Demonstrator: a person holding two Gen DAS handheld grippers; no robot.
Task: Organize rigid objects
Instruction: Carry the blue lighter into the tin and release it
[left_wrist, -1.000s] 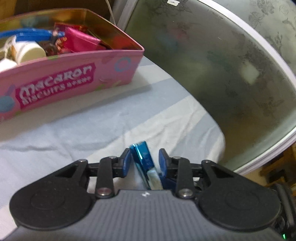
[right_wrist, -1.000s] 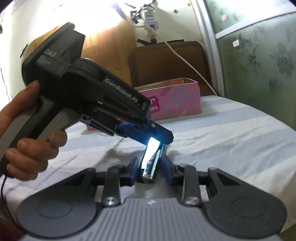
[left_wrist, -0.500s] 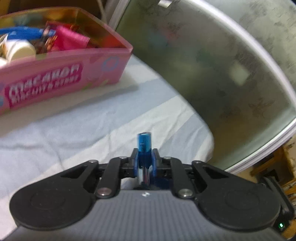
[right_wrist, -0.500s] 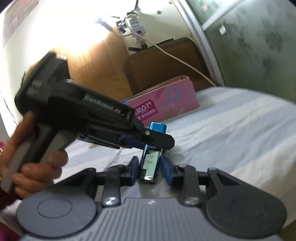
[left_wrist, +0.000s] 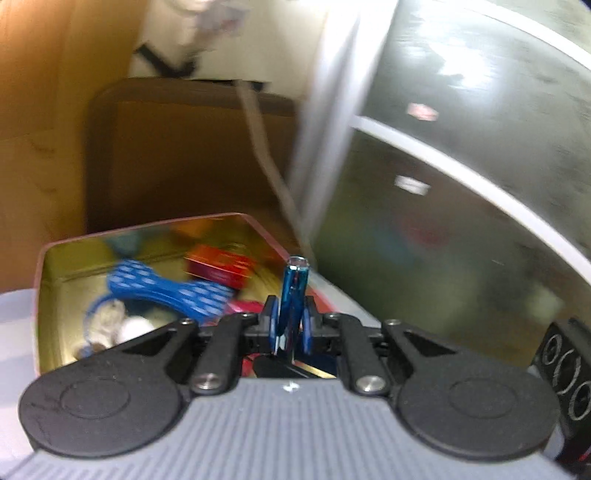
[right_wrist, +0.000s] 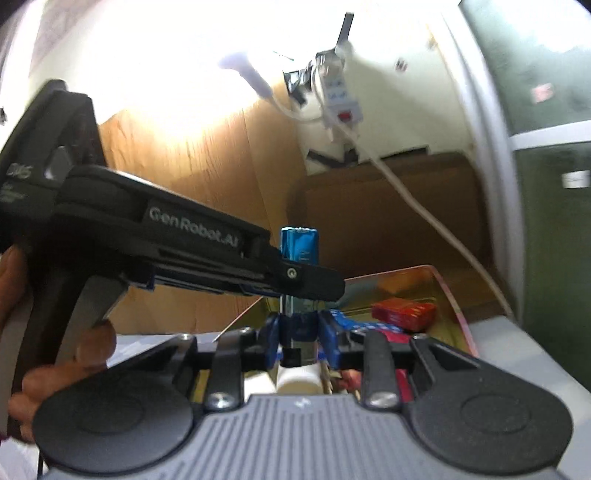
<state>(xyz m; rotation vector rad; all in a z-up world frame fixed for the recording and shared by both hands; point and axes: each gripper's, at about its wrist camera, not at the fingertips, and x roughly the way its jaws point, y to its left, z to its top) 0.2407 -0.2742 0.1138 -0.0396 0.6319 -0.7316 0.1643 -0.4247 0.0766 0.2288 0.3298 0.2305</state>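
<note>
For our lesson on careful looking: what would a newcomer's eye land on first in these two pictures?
First, the shiny blue lighter, standing upright where the left tongs and right tongs both pinch it. Just behind it sits the open gold-lined tin, holding a blue patterned cord and a red packet.

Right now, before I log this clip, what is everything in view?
tin: one, pink outside, gold inside, ahead of both grippers
red box: one, in the tin
blue dotted item: one, in the tin
white round item: one, below the right gripper
power strip: one, white, on the wall
cable: one, white, hanging from the strip
blue metallic object: one, upright, in both grippers
left gripper: shut on it
right gripper: shut on its lower end
left hand: on the left gripper's handle
</note>
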